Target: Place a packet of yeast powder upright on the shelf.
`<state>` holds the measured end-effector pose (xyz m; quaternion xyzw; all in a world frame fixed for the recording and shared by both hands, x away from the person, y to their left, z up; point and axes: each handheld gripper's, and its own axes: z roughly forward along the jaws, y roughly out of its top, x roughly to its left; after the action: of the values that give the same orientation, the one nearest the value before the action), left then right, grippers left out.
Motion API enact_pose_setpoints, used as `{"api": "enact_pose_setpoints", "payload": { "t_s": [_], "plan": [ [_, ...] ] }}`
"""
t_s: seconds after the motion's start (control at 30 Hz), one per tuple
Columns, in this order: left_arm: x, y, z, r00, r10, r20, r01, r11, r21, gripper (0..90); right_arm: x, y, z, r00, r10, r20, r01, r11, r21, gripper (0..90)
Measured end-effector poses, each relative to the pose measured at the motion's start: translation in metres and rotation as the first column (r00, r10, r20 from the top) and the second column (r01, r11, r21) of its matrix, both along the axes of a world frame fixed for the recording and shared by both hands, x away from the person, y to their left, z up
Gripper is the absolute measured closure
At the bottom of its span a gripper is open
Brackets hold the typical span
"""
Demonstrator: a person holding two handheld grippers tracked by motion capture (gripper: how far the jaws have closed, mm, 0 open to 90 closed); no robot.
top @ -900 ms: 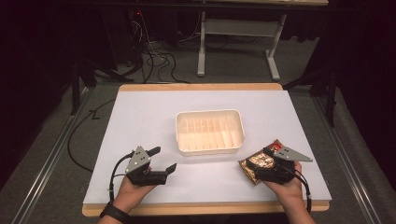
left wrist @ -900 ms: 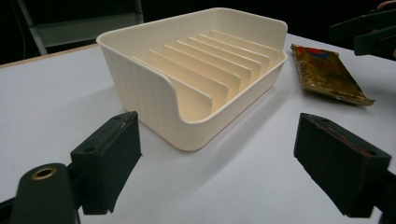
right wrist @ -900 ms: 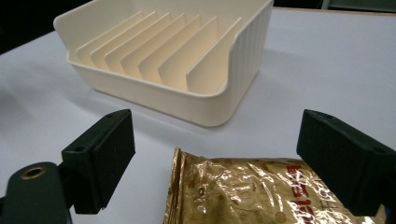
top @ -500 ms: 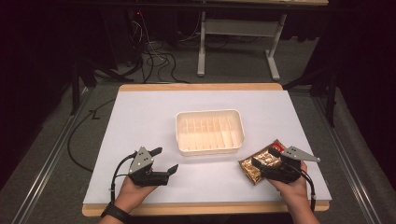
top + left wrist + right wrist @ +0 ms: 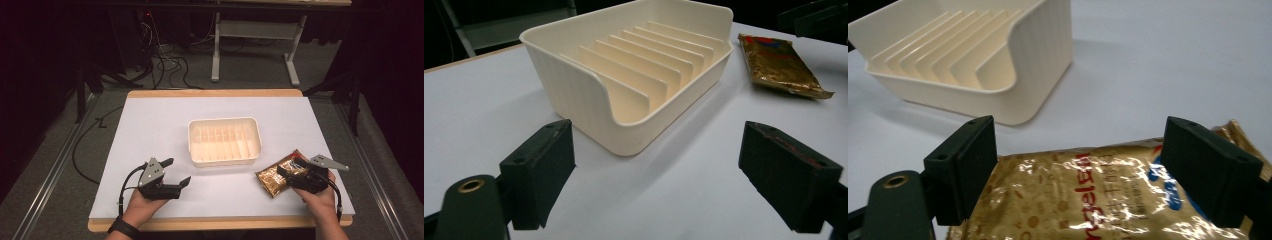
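A golden snack packet (image 5: 272,181) lies flat on the white table (image 5: 160,125) at the front right. My right gripper (image 5: 286,176) hovers low over the packet's near end, open; in the right gripper view (image 5: 1080,170) its jaws stand wide on either side of the packet (image 5: 1078,200) without pressing it. A cream tray (image 5: 224,121) with several upright dividers sits mid-table, empty. My left gripper (image 5: 179,171) rests at the front left, open and holding nothing; the left gripper view (image 5: 659,170) looks at the tray (image 5: 574,85) and the packet (image 5: 779,65) beyond it.
The table's wooden front edge (image 5: 220,223) runs just below both hands. Cables (image 5: 165,65) and a metal desk frame (image 5: 255,50) stand on the dark floor behind the table. White surface lies between the tray and the left gripper.
My right gripper has shifted slightly back toward the front edge and settled lower over the packet's near end. The left gripper, tray and packet have kept still.
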<state>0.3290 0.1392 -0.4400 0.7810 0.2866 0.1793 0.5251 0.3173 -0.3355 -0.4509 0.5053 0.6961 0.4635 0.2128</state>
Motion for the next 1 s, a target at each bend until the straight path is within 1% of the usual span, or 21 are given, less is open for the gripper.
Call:
{"api": "enact_pose_setpoints", "payload": {
  "t_s": [0.03, 0.07, 0.23, 0.33, 0.37, 0.57, 0.63, 0.67, 0.77, 0.87, 0.9, 0.93, 1.0],
  "plan": [
    [0.0, 0.0, 0.0, 1.0, 0.0, 0.0, 0.0, 1.0, 0.0, 15.3, 0.0, 0.0, 0.0, 1.0, 0.0, 0.0, 0.0, 1.0, 0.0, 15.8],
    [0.0, 0.0, 0.0, 1.0, -0.001, -0.001, 0.001, 1.0, 0.003, 15.3, 0.001, -0.006, -0.001, 0.9999, -0.016, 0.0, 0.016, 0.9999, -0.001, 16.1],
    [0.0, -0.001, 0.0, 1.0, -0.002, -0.001, 0.002, 1.0, 0.009, 15.3, 0.001, -0.019, -0.002, 0.9987, -0.051, -0.003, 0.051, 0.9987, 0.008, 16.3],
    [0.0, -0.001, 0.0, 1.0, -0.003, -0.001, 0.003, 0.9999, 0.009, 15.3, 0.001, -0.024, -0.003, 0.998, -0.062, -0.008, 0.062, 0.998, 0.015, 16.3],
    [0.0, -0.001, -0.001, 1.0, -0.003, 0.0, 0.003, 0.9999, 0.011, 15.3, 0.001, -0.03, -0.004, 0.9969, -0.078, -0.011, 0.079, 0.9966, 0.024, 16.2],
    [0.0, -0.001, -0.001, 1.0, -0.002, 0.0, 0.002, 0.9999, 0.012, 15.3, 0.001, -0.047, -0.005, 0.9917, -0.128, -0.014, 0.129, 0.99, 0.057, 16.2],
    [0.0, -0.001, -0.001, 1.0, -0.002, 0.0, 0.002, 0.9999, 0.012, 15.3, 0.001, -0.049, -0.006, 0.9911, -0.132, -0.015, 0.133, 0.9894, 0.059, 16.1],
    [0.0, -0.001, 0.0, 1.0, -0.002, 0.0, 0.002, 0.9999, 0.013, 15.3, 0.001, -0.055, -0.007, 0.988, -0.153, -0.022, 0.154, 0.9865, 0.056, 16.0],
    [0.0, -0.001, -0.001, 1.0, -0.001, 0.0, 0.001, 0.9999, 0.012, 15.3, 0.002, -0.063, -0.01, 0.9845, -0.172, -0.034, 0.174, 0.9821, 0.071, 15.9],
    [0.0, -0.001, -0.001, 1.0, -0.001, 0.0, 0.001, 0.9999, 0.012, 15.3, 0.002, -0.067, -0.011, 0.9822, -0.184, -0.037, 0.187, 0.9796, 0.074, 16.0],
    [0.0, -0.001, -0.001, 1.0, -0.001, 0.001, 0.001, 0.9999, 0.013, 15.3, 0.001, -0.07, -0.012, 0.9786, -0.2, -0.05, 0.203, 0.9758, 0.081, 17.1],
    [0.0, -0.001, -0.001, 1.0, -0.002, 0.001, 0.002, 0.9999, 0.013, 15.3, 0.001, -0.071, -0.012, 0.9773, -0.205, -0.053, 0.209, 0.9746, 0.08, 17.5],
    [0.0, -0.002, -0.001, 1.0, -0.001, 0.0, 0.001, 0.9999, 0.014, 15.3, 0.002, -0.075, -0.012, 0.9732, -0.217, -0.075, 0.224, 0.969, 0.104, 17.6]
  ]
}}
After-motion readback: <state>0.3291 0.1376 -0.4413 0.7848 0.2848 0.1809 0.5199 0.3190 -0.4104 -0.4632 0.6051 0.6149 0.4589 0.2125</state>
